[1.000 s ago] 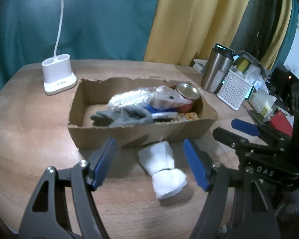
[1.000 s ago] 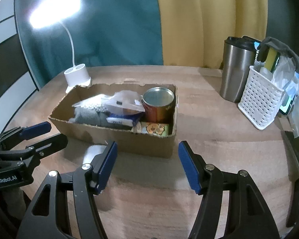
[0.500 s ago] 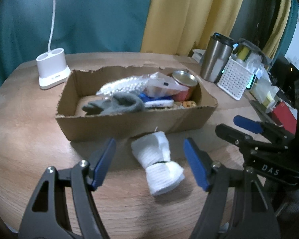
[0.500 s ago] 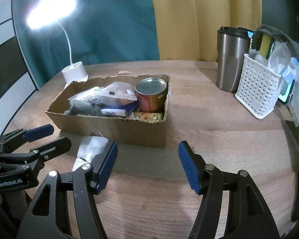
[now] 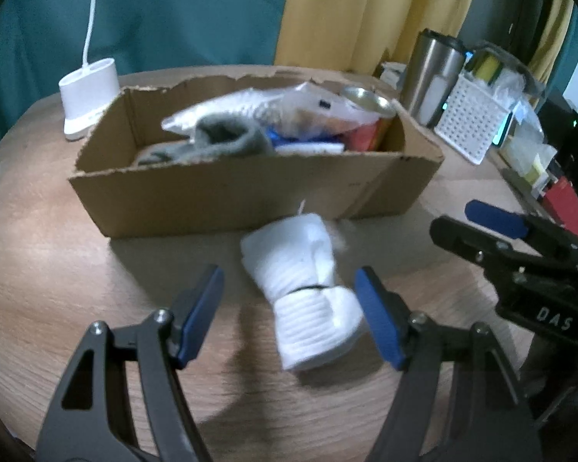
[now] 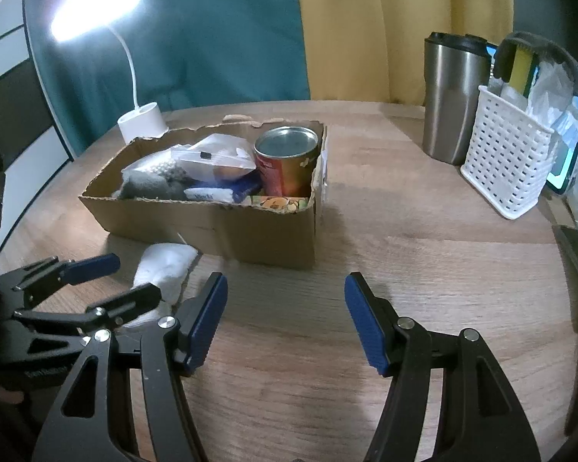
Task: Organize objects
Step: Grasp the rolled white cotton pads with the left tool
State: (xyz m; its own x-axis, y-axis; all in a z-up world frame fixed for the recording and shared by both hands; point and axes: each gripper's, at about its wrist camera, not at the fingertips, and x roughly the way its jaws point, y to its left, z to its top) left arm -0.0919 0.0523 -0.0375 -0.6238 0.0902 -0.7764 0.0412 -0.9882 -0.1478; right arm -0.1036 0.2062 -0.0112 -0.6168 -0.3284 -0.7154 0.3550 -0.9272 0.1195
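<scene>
The rolled white socks (image 5: 308, 288) lie on the wooden table (image 5: 57, 269), just in front of the near wall of the cardboard box (image 5: 227, 200). In the left wrist view the roll sits between the two blue pads of the left gripper (image 5: 289, 315), a little closer to the right pad. The pads do not touch it; a gap shows on both sides, wider on the left. The jaws of this gripper are spread apart and hold nothing.

The roll is longer than it is wide. Its long axis runs from the box toward the camera and leans somewhat to the right as it comes near. The far end is close to the box wall and looks softer and looser; the near end is the ribbed cuff part, and a thin dark band goes around the roll near its middle. It lies flat on the table.

In the right wrist view the same roll (image 6: 165, 269) is seen to the left, partly behind the fingers of the left gripper (image 6: 96, 285). The right gripper (image 6: 285, 319) is over bare table, to the right of the socks and near the right corner of the box. Its jaws are also spread and empty.

Inside the box are a grey sock (image 5: 227, 138), some plastic bags (image 5: 281, 107) and a tin can (image 6: 287, 161).
</scene>
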